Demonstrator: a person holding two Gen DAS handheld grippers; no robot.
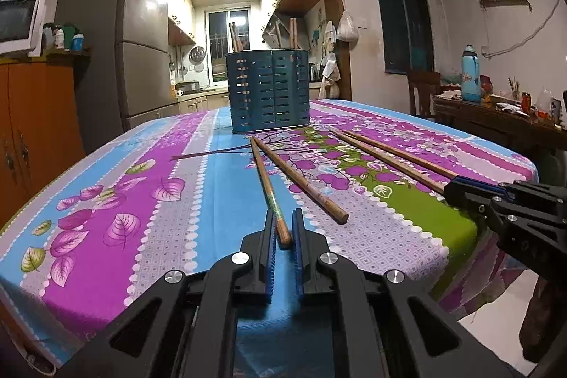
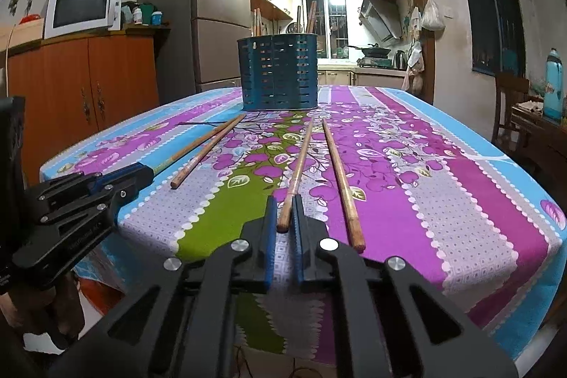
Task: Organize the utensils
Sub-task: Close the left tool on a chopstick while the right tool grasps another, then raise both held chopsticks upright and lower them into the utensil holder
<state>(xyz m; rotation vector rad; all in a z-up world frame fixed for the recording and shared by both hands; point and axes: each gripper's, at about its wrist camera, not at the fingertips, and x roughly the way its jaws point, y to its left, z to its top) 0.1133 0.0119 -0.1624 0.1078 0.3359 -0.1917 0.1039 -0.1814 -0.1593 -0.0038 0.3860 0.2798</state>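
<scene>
A dark teal slotted utensil holder (image 1: 269, 91) (image 2: 278, 73) stands on the floral tablecloth (image 1: 141, 201), with several chopsticks (image 1: 292, 30) upright in it. Two pairs of wooden chopsticks lie in front of it. My left gripper (image 1: 283, 213) (image 2: 147, 172) is shut on the near end of one chopstick (image 1: 267, 179); its partner (image 1: 301, 181) lies beside it to the right. My right gripper (image 2: 283, 201) (image 1: 452, 186) is shut on the near end of another chopstick (image 2: 299, 162), whose partner (image 2: 342, 179) lies free on its right.
The table's near edge runs just under both grippers. A tall fridge (image 1: 138, 34) and an orange cabinet (image 2: 81, 84) with a microwave (image 2: 81, 7) stand to the left. On the right are a wooden chair (image 1: 421, 91) and a cluttered side table with a blue bottle (image 1: 470, 73).
</scene>
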